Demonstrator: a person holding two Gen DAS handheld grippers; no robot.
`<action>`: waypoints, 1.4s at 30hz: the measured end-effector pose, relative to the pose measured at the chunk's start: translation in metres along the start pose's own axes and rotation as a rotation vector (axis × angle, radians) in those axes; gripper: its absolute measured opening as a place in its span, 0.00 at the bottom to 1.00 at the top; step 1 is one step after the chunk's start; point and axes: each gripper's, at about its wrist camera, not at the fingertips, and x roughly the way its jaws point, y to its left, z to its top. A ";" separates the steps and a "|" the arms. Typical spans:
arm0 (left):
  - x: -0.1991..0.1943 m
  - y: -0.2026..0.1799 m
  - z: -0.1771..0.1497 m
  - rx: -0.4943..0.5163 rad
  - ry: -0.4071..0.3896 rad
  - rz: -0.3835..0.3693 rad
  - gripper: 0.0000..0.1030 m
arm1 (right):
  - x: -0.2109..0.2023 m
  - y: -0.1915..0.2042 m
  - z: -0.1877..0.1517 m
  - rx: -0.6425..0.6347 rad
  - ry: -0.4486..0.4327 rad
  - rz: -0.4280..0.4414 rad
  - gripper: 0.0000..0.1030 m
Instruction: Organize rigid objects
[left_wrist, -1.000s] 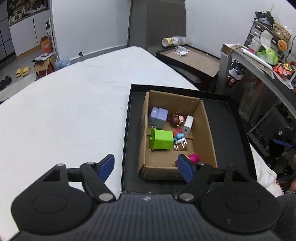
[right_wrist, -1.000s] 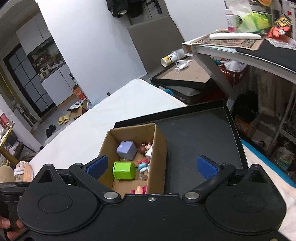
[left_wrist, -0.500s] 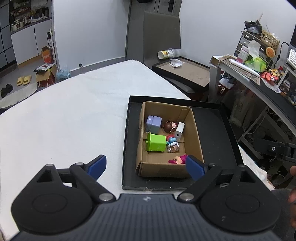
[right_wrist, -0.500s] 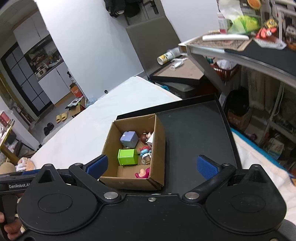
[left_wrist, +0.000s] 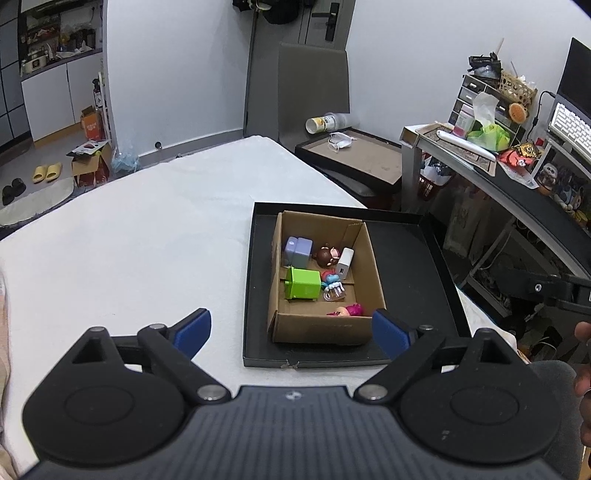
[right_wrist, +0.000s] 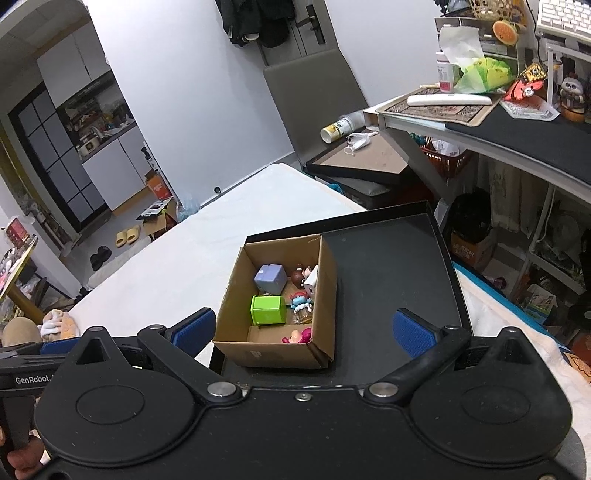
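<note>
An open cardboard box stands in the left part of a shallow black tray on the white table. Inside it lie a green cube, a lilac cube, a brown-headed figurine, a white charger, a blue-and-red figurine and a pink toy. The box and tray also show in the right wrist view. My left gripper is open and empty, near the box's front wall and above it. My right gripper is open and empty, above the box's near corner.
The white table stretches left of the tray. A grey chair stands behind it, with a framed board, cup and mask. A cluttered desk stands to the right. The left gripper's handle shows at the lower left.
Both grippers have drawn back and up from the box, so box and tray look smaller. The left gripper's fingers have spread wider. The box's contents have not moved.
</note>
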 end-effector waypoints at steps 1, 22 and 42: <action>-0.002 0.000 0.000 0.000 -0.003 0.000 0.90 | -0.003 0.001 -0.001 -0.003 -0.002 -0.001 1.00; -0.043 -0.014 -0.009 0.043 -0.032 0.005 0.91 | -0.043 0.019 -0.012 -0.052 -0.022 0.012 1.00; -0.063 -0.013 -0.011 0.043 -0.061 0.012 0.91 | -0.061 0.026 -0.015 -0.081 -0.039 0.007 1.00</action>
